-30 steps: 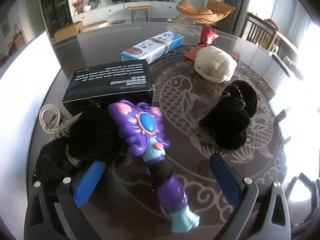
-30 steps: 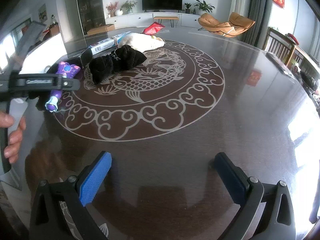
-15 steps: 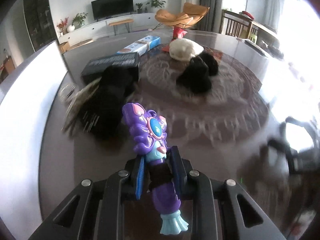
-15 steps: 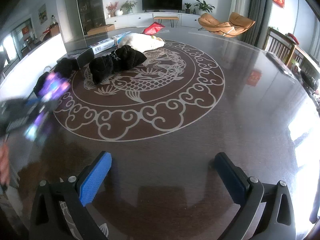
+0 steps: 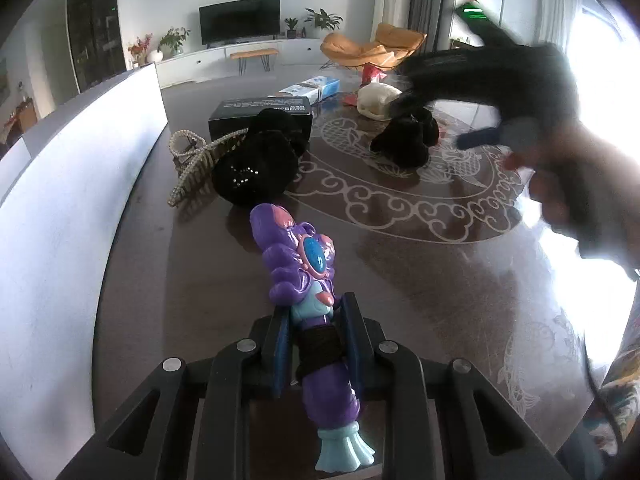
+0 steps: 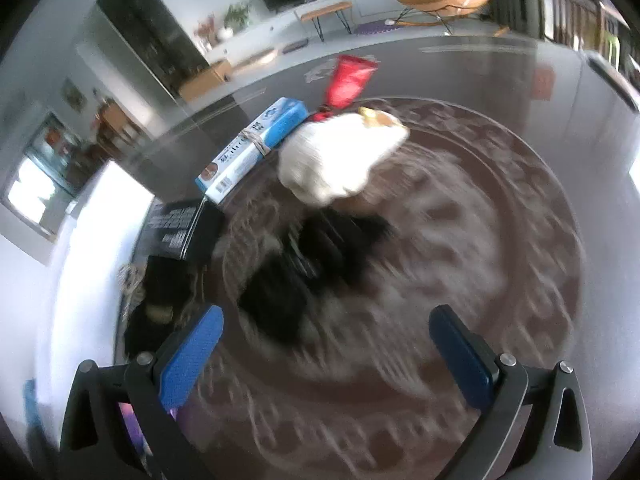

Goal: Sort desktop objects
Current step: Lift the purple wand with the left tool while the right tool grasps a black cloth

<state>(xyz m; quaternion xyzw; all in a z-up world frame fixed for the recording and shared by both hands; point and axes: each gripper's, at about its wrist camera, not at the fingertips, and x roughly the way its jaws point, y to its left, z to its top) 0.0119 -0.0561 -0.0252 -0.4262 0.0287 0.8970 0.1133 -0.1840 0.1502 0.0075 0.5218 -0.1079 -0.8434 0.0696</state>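
My left gripper (image 5: 316, 320) is shut on a purple and teal mermaid toy (image 5: 298, 258), held above the dark table near its front left. The toy's teal tail (image 5: 344, 448) sticks out behind the pads. My right gripper (image 6: 324, 344) is open with nothing between its fingers, and hangs over a black plush (image 6: 304, 264) on the table's patterned centre. In the left wrist view the right gripper and the hand holding it (image 5: 568, 176) show as a blur at the right, above the same black plush (image 5: 404, 140).
A black pouch with a bead chain (image 5: 252, 168) lies by a black box (image 5: 260, 114). Behind them are a blue and white carton (image 6: 256, 148), a white cloth bundle (image 6: 340, 160) and a red packet (image 6: 348, 80). A white panel (image 5: 68, 200) lines the table's left edge.
My left gripper closed on the mermaid toy and drew it back from the black pouch. My right gripper swung from the bare front of the table to above the black plush.
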